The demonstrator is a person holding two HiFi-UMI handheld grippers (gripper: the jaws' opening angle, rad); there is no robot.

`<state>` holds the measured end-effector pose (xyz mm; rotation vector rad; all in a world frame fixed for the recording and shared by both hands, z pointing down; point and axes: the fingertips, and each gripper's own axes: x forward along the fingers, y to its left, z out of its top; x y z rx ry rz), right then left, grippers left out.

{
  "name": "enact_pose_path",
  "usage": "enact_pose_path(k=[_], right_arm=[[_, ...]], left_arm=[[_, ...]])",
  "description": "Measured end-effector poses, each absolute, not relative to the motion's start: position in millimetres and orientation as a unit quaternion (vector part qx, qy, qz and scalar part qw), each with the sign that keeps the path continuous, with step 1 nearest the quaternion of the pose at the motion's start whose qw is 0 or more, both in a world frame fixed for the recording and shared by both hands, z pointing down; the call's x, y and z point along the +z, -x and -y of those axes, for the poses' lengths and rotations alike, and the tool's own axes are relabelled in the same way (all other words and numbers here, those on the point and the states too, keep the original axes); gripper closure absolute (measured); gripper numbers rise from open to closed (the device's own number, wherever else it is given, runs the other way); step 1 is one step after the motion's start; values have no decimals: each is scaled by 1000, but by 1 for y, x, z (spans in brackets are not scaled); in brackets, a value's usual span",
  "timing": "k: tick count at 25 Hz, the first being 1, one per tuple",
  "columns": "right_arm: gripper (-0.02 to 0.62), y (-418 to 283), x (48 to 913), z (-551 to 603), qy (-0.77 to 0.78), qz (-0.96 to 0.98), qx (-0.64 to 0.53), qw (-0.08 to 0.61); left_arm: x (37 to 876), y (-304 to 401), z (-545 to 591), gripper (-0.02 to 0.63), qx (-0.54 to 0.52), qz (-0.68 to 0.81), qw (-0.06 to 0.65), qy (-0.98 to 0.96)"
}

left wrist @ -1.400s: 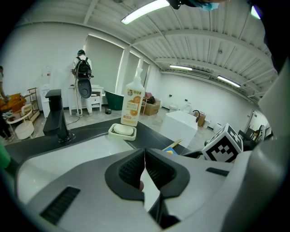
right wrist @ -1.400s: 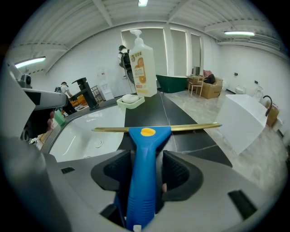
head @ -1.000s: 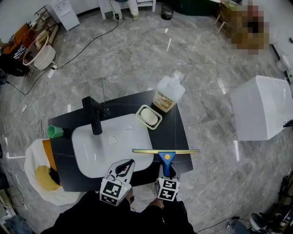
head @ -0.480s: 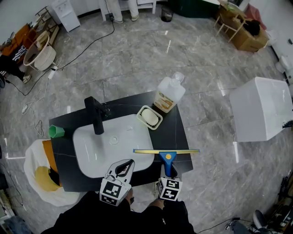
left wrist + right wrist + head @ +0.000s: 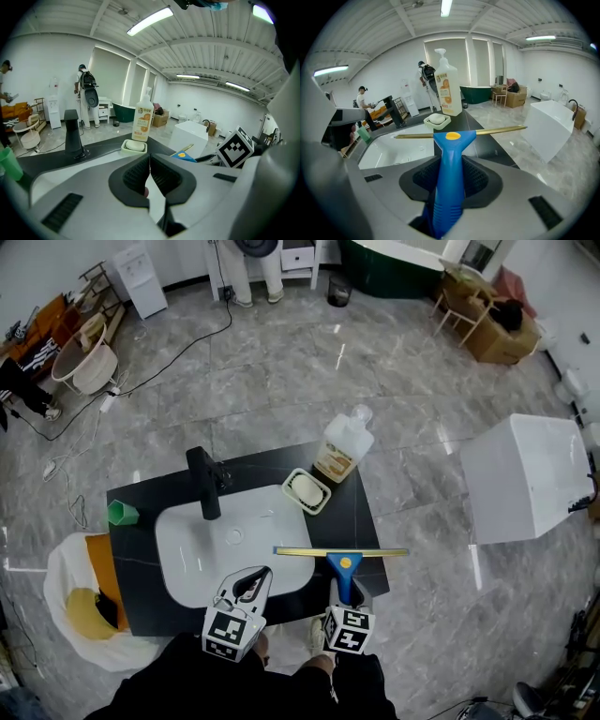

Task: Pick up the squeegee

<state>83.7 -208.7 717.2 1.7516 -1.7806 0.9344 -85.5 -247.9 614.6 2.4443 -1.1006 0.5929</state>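
1. A large hall staged as a bathroom is shown: a lone black table [image 5: 361, 512] with inset basin [image 5: 187, 559] is set on grey marble floor [image 5: 281, 371].
2. A green bathtub [image 5: 394, 268] and ceiling strip lights [image 5: 150, 21] are seen beyond.

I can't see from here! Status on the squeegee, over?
Right gripper shut on squeegee's blue handle. Left gripper shut, empty. Blade over sink's edge; soap dish beyond, apart.

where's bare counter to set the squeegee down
Bare counter right of the sink, between the soap dish and the squeegee. Another strip behind the sink, from green cup to faucet. Crowded at the back right: soap dish and bottle.
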Motion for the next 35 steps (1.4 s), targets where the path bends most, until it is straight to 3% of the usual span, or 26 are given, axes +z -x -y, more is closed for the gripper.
enact_pose_path(k=[22,35], right_arm=[[449,-62,546,220,-651,711,218,149],[449,-25,490,196,-586,786,165,111]], left_arm=[[494,139,235,581,139,466,110,-867],[456,172,184,581,113,544,80,-828]])
